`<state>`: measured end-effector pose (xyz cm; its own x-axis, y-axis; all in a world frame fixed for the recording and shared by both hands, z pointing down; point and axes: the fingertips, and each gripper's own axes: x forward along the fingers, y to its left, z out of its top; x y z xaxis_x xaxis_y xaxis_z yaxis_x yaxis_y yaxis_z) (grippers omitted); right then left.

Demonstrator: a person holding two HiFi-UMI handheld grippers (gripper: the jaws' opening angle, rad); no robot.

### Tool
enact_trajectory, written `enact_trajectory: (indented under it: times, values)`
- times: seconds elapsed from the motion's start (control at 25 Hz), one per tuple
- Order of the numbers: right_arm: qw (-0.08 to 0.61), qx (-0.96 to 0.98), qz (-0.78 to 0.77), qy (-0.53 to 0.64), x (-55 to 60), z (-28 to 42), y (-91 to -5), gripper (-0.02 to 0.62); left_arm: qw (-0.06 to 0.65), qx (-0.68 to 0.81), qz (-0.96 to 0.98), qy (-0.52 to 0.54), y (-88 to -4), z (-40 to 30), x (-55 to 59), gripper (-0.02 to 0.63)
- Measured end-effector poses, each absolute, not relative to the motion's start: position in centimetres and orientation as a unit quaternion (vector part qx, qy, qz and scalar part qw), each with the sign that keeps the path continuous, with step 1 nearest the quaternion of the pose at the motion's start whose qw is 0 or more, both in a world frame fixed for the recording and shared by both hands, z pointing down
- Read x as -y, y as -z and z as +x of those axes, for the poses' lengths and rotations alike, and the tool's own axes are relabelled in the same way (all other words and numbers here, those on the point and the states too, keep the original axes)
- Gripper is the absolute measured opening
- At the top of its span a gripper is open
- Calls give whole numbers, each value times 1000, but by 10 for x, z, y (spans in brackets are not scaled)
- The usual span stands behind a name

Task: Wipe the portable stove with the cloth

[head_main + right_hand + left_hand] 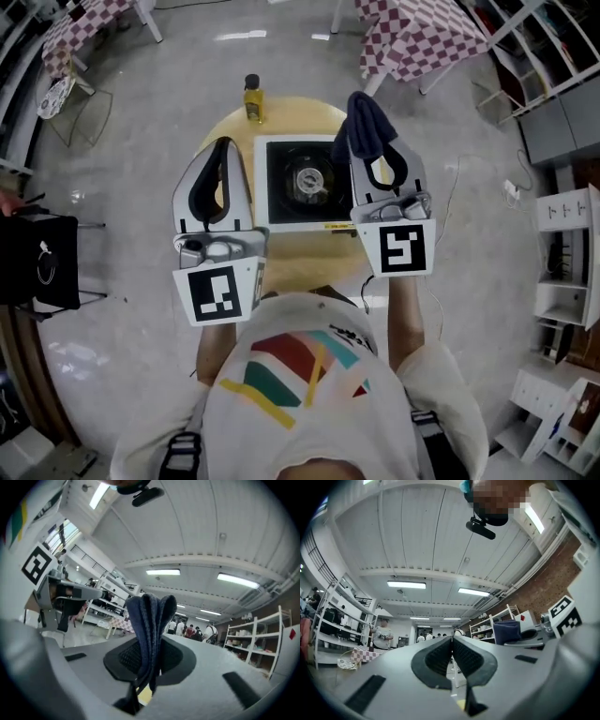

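Right gripper view — cloth clamped in right hand-held gripper.

The round table is viewed from high overhead, steeply downward. Both gripper views are tilted upward, close along their jaws, toward ceiling and shelves. The cloth is shared by all three.
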<state>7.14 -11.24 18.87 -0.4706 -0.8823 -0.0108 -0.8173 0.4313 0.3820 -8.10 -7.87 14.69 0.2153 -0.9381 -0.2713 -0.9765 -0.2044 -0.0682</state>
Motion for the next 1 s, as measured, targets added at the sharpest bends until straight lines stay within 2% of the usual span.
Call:
enact_trajectory:
  times: [0.32, 1.0]
  values:
    - [27, 817, 566, 110, 69, 98, -210, 32, 120, -607, -781, -79, -156, -62, 61, 6]
    - [24, 819, 568, 80, 45, 113, -234, 32, 121, -612, -778, -71, -165, -56, 54, 6]
